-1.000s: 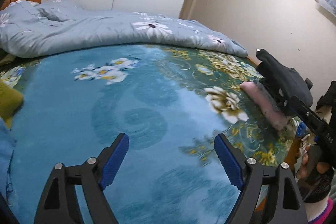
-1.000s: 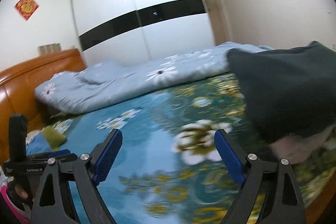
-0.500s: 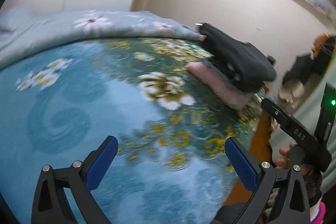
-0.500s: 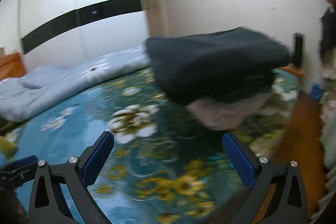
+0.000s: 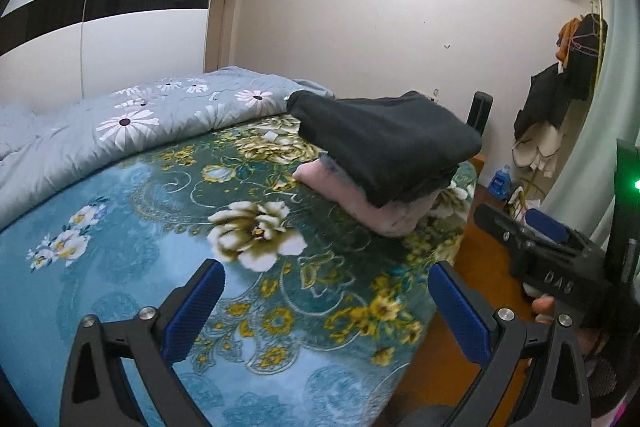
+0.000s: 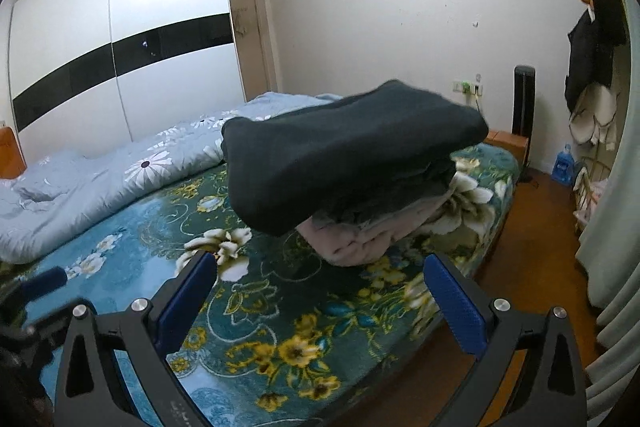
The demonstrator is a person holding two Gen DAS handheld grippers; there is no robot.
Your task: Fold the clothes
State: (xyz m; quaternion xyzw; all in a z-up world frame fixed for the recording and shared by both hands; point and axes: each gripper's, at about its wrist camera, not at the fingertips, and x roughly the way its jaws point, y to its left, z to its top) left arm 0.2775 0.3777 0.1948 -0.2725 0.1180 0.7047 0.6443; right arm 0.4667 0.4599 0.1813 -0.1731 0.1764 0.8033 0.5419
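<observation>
Both claws are released and carry nothing. The left gripper [image 5: 326, 301] stands with its blue pads spread wide at the bottom of its frame, over bare floral bedspread [image 5: 132, 227]. The right gripper [image 6: 320, 291] is spread the same way in its own view, also over bare cover.

The folded clothes sit right of centre in both frames, near the foot corner of the bed: a dark garment [image 5: 384, 143] lies on top of a pink garment [image 5: 372, 207], 2 layers in 1 pile. Seen from the right wrist, the dark piece overhangs the pink one toward the lower left, so the stack looks a little lopsided.

I judge this pile finished and the step in hand to be fetching the next piece, though none is in sight. To do that well, both claws should stay wide, leave level, and not brush the overhang.

The pile sits close to the bed's edge, with orange wooden floor [image 6: 532, 247] just beyond at lower right, so a nudge that way could tip it off. The rolled grey-blue quilt [image 5: 120, 131] bounds the upper left. Between quilt and pile, the centre and lower left lie flat and open for spreading a garment.
</observation>
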